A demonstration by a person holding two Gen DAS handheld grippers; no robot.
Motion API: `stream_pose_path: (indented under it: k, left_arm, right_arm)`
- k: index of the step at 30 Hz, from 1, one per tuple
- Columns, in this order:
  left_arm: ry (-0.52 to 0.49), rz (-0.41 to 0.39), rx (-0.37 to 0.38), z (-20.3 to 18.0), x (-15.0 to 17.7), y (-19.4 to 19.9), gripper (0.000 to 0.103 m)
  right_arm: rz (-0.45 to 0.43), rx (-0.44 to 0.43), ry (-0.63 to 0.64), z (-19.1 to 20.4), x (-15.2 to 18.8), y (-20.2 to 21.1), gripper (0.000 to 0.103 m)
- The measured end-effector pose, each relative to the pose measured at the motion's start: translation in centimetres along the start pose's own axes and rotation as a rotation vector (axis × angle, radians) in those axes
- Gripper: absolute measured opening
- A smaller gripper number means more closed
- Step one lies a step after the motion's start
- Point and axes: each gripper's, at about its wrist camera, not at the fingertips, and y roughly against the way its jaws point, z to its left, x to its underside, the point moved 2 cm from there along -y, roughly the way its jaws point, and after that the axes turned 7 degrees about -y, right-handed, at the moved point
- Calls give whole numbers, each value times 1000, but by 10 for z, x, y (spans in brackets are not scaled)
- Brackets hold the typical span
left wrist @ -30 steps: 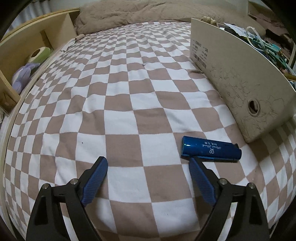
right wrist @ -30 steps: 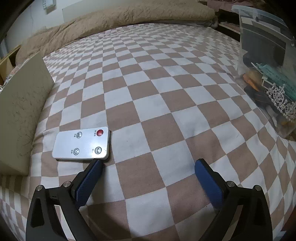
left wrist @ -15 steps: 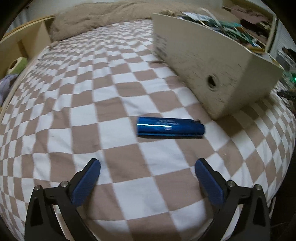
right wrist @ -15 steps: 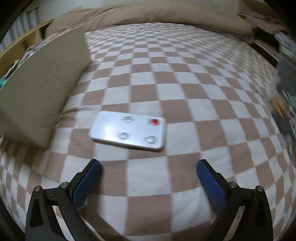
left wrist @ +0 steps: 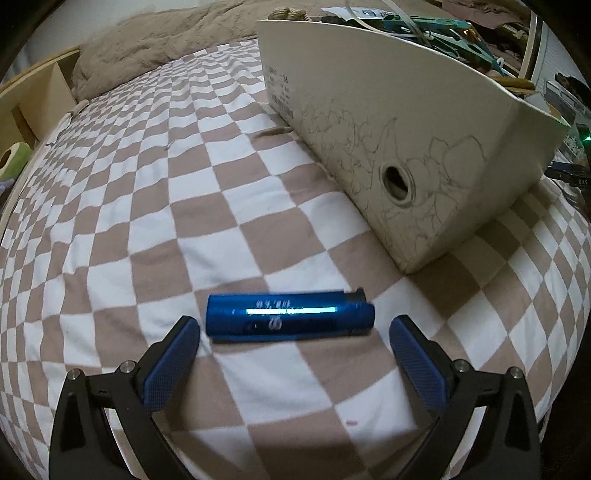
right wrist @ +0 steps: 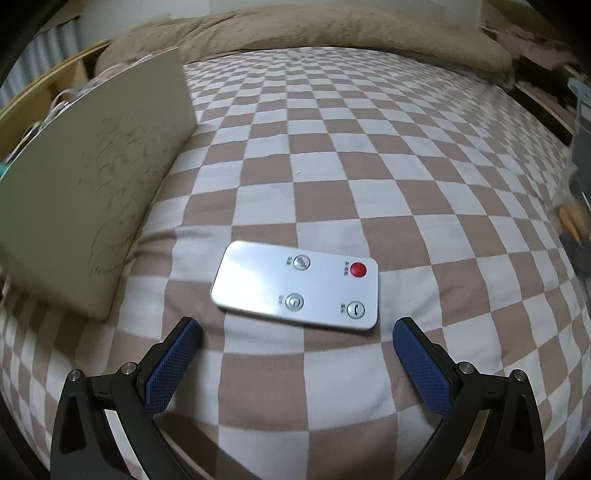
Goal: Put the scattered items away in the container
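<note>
A shiny blue lighter (left wrist: 290,314) lies crosswise on the checkered bedspread, just ahead of my left gripper (left wrist: 294,332). That gripper is open wide, its blue pads to either side of the lighter and apart from it. Behind and to the right stands the cream cardboard box (left wrist: 399,147), filled with several items. In the right wrist view a white remote (right wrist: 297,284) with a red button lies flat, just beyond my right gripper (right wrist: 297,334), which is open and holds nothing. The same box (right wrist: 92,192) stands at the left of that view.
A wooden shelf unit (left wrist: 33,99) runs along the bed's left side. A beige duvet (right wrist: 314,29) lies bunched at the head of the bed. Cluttered, blurred things (right wrist: 576,221) sit beyond the bed's right edge. Checkered bedspread (right wrist: 332,166) stretches beyond the remote.
Both grippers swung until their objects sit centred before the jaws. The left came closer to the lighter and opened a little wider. The remote shifted from the left into the middle.
</note>
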Motion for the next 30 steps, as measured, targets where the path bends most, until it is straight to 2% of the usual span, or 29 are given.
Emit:
stream_pose_path:
  k: [7, 10, 12, 15, 20, 22, 24, 26, 30]
  left_arm:
    - [29, -19, -25, -2, -5, -4, 103]
    - [29, -29, -37, -3, -4, -3, 103]
    - [28, -39, -47, -4, -4, -2, 103]
    - [22, -58, -55, -7, -4, 0, 98]
    - [17, -71, -46, -11, -5, 4, 83]
    - [20, -68, -51, -12, -5, 5, 83]
    - [23, -65, -56, -12, -5, 5, 83]
    - [28, -59, -61, -13, -6, 4, 83]
    - [41, -47, -78, -15, -8, 5, 83]
  right_arm:
    - [-8, 26, -84, -4, -12, -4, 103]
    - [-22, 70, -81, 0, -13, -5, 103]
    - [-33, 82, -62, 3, -12, -3, 97]
    - [-52, 78, -60, 3, -10, 2, 87]
    - [-51, 82, -68, 0, -10, 2, 87]
    - [-54, 91, -70, 1, -11, 2, 88]
    - [-47, 113, -76, 1, -11, -1, 97]
    - [-34, 115, -96, -2, -13, -6, 101]
    - [-27, 98, -118, 1, -20, -15, 101]
